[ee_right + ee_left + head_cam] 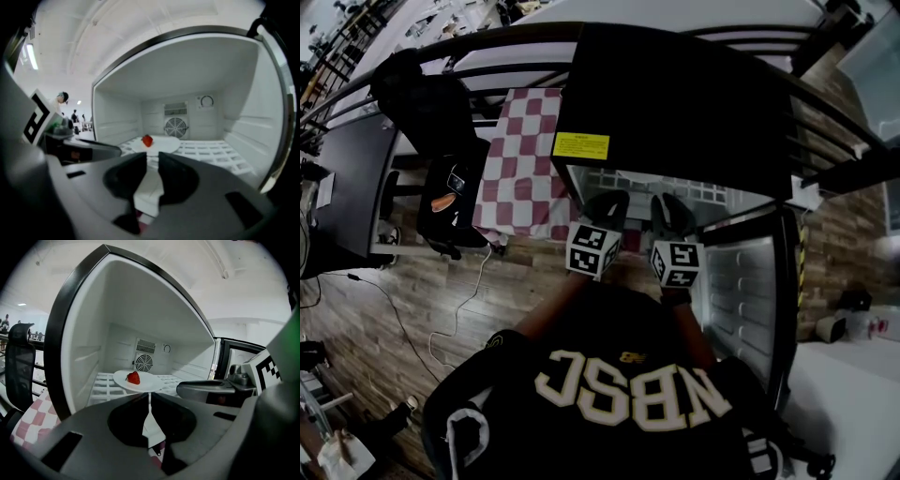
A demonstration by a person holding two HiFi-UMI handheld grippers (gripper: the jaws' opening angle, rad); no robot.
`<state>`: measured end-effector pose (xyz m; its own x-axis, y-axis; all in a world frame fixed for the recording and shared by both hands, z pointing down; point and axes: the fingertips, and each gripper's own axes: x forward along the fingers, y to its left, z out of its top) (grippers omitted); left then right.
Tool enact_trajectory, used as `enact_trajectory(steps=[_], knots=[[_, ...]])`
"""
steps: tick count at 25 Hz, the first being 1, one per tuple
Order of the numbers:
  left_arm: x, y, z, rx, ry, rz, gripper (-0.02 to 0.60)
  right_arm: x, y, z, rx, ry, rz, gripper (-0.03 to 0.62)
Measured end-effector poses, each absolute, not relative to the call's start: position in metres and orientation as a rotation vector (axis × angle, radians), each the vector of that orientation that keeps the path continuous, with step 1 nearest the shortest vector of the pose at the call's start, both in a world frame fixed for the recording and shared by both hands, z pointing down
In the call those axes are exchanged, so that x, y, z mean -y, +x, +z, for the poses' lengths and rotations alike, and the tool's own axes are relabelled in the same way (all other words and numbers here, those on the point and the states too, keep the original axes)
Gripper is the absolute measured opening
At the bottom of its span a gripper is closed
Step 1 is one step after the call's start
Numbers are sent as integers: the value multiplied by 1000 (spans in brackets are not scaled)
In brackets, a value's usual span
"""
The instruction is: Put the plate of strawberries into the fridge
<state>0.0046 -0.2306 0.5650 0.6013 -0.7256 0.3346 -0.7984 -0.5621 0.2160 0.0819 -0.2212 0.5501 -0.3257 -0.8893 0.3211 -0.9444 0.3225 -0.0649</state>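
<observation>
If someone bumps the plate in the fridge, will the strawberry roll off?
Probably it would wobble rather than roll far: the strawberry is lumpy and pointed, not round. The plate looks smooth and nearly flat, so a hard shove might slide the strawberry off. The plate itself may skate on the grid shelf.

Seemingly "NBSC" on dark top [633, 398]

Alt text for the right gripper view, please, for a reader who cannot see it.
A white plate with a single strawberry sits on the wire shelf inside the open fridge, before a round fan grille on the back wall. The right claw fills the foreground, jaws slightly apart with nothing between them; the left claw shows at the left edge.
</observation>
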Motion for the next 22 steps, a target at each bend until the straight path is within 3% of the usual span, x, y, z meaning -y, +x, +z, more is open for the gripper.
enact_trajectory(steps=[14, 22], knots=[[185, -8, 539, 1360, 2498, 161, 17, 169, 100, 522, 2439, 1783, 232, 26], [163, -6, 521, 1368, 2544, 102, 17, 147, 104, 518, 2424, 1781, 223, 21]])
